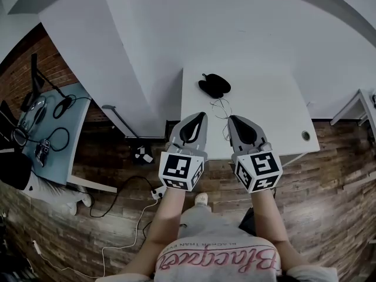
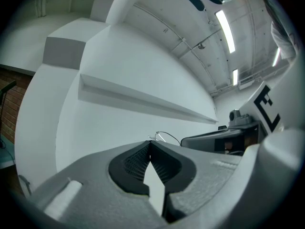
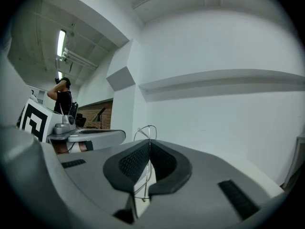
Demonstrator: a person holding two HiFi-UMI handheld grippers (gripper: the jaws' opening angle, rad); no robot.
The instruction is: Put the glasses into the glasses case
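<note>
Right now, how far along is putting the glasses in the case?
Done: nothing; the glasses are outside the glasses case, which sits farther back on the table. In hand: right tool is shut on their wire frame; left tool shut, empty. Left: placing them inside.

The left gripper [image 1: 203,115] and right gripper [image 1: 231,118] share pale grey moulded shells, each tapering to 2 black ribbed fingers [image 2: 133,163] around a pointed oval opening. A white cube [image 1: 181,170] with black square markers caps each rear. The person's grey shirt [image 1: 214,239] carries pink script lettering.
</note>
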